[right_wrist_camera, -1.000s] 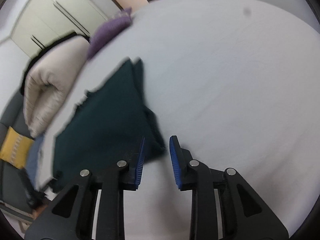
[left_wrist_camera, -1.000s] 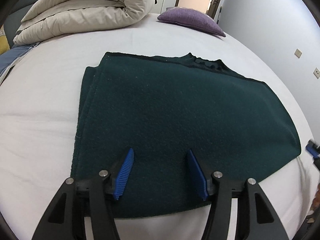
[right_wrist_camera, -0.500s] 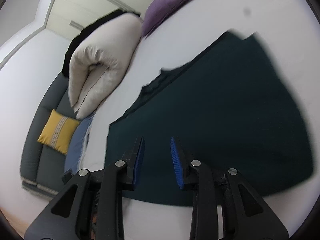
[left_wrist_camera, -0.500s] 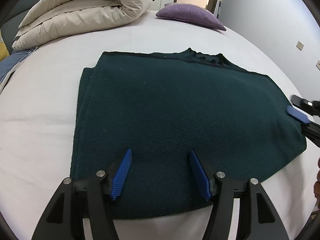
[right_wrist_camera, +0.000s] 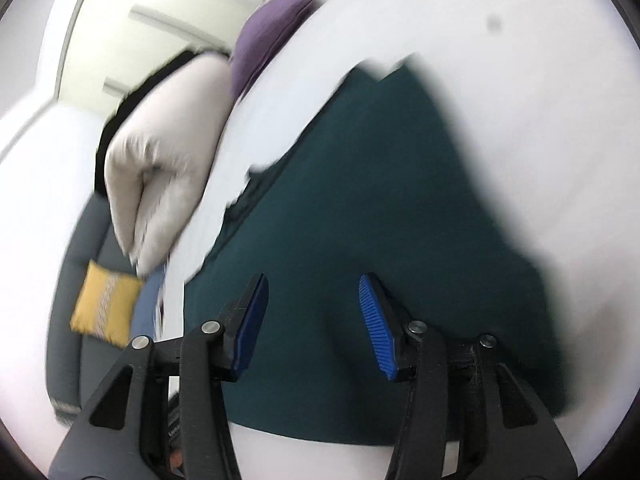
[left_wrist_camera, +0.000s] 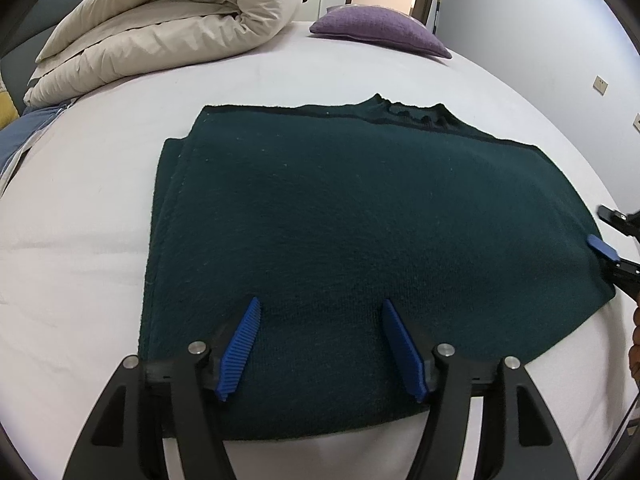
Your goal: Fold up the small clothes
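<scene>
At nine o'clock, bare white bedsheet (left_wrist_camera: pixel 80 208). At centre lies the dark green knitted sweater (left_wrist_camera: pixel 360 216), already folded into a flat rectangle; one more fold probably remains. The left gripper (left_wrist_camera: pixel 320 344) at six o'clock and the right gripper (right_wrist_camera: pixel 312 320) at three are both opening, holding nothing.

The sweater (left_wrist_camera: pixel 360 248) lies flat on the bed (left_wrist_camera: pixel 80 280), folded, with its collar at the far edge. The left gripper (left_wrist_camera: pixel 320 344) sits over its near edge; the right gripper (left_wrist_camera: pixel 604 250) is at its right edge. Behind the sweater, the duvet (left_wrist_camera: pixel 160 32) lies far left and the cushion (left_wrist_camera: pixel 380 28) far right. Left of the bed stands what seems a sofa (right_wrist_camera: pixel 76 320) with a pillow (right_wrist_camera: pixel 106 304) on it.
</scene>
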